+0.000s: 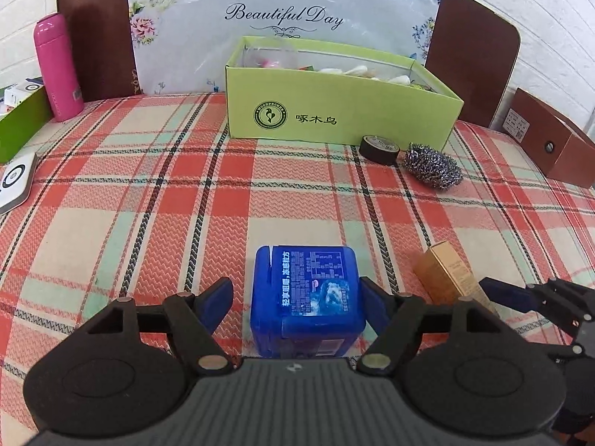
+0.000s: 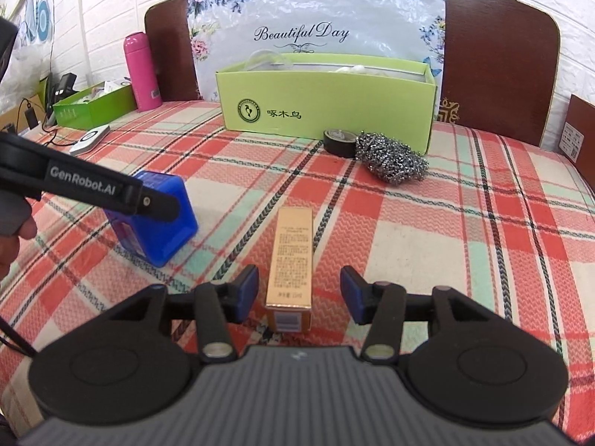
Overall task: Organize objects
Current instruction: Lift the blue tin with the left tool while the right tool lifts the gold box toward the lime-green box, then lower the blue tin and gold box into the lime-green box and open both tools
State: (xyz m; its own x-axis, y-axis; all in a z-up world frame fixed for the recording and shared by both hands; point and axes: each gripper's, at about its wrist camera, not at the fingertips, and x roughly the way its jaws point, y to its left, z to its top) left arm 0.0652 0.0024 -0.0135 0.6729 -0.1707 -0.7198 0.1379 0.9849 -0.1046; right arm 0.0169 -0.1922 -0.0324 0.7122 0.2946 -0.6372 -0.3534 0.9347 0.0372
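Near: left hand-held gripper (image 1: 295, 297) spread wide around the glossy blue box (image 1: 306, 299), pads not visibly pressing. Right hand-held gripper (image 2: 299, 288) part-open astride the slim gold carton (image 2: 292, 260), clear of it. Both still on the plaid desk (image 1: 148, 204). Far: tape roll (image 1: 379, 149), wiry steel scourer (image 1: 433, 165) outside the part-filled green cardboard box (image 1: 334, 111).

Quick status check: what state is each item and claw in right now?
Left claw: open, straddling the blue box.
Blue box: on the cloth, ungripped.
Right claw: open, pads clear.
Gold box: lying flat.
Green box: lidless, partly filled.
Pink bottle: upright, capped.
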